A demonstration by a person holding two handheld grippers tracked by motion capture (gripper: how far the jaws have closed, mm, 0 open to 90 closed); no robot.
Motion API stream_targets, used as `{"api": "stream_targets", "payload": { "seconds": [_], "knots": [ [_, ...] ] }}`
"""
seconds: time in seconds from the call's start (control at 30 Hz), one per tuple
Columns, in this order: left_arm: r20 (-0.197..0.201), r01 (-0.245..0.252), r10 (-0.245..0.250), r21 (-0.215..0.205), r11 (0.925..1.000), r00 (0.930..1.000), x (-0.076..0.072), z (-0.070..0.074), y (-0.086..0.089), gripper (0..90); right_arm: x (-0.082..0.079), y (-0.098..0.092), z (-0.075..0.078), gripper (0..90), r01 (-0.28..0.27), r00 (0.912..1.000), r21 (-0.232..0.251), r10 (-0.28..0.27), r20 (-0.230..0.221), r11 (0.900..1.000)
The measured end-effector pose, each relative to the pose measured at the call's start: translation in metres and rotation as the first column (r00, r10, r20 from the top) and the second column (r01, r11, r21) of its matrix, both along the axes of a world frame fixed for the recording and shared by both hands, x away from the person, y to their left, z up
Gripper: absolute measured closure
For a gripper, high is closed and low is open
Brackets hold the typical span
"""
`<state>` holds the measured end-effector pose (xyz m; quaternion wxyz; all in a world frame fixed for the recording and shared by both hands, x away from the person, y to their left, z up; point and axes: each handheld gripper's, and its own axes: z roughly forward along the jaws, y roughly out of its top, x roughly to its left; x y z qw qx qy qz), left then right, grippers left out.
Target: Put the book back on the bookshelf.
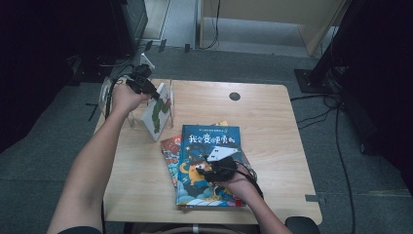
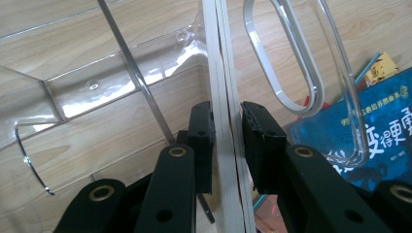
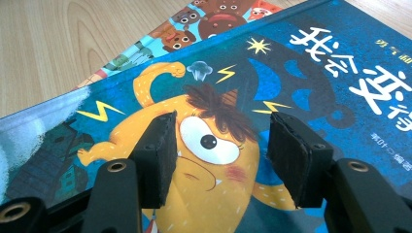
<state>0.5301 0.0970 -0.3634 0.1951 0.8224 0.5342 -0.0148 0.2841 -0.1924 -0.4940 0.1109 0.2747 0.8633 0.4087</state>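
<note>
Gripping upright book (image 2: 224,97), left gripper (image 2: 227,127).

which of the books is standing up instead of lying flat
The thin white-covered book, clamped by the left gripper in the clear acrylic stand. The blue monster-cover book and the one under it lie flat on the table.

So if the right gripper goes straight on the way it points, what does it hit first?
Most likely the blue picture book with the orange monster: the right gripper stands open right over its cover, though contact is unclear.
</note>
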Motion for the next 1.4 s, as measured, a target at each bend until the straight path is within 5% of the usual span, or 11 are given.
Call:
{"api": "stream_targets", "payload": {
  "seconds": [1.4],
  "knots": [
    [0.024,-0.008,0.008,0.015,0.9999,0.9997,0.011,0.006,-0.011,73.6,0.000,0.000,0.000,44.1,-0.001,1.0000,-0.001,0.001,0.002,1.000]
  ]
}}
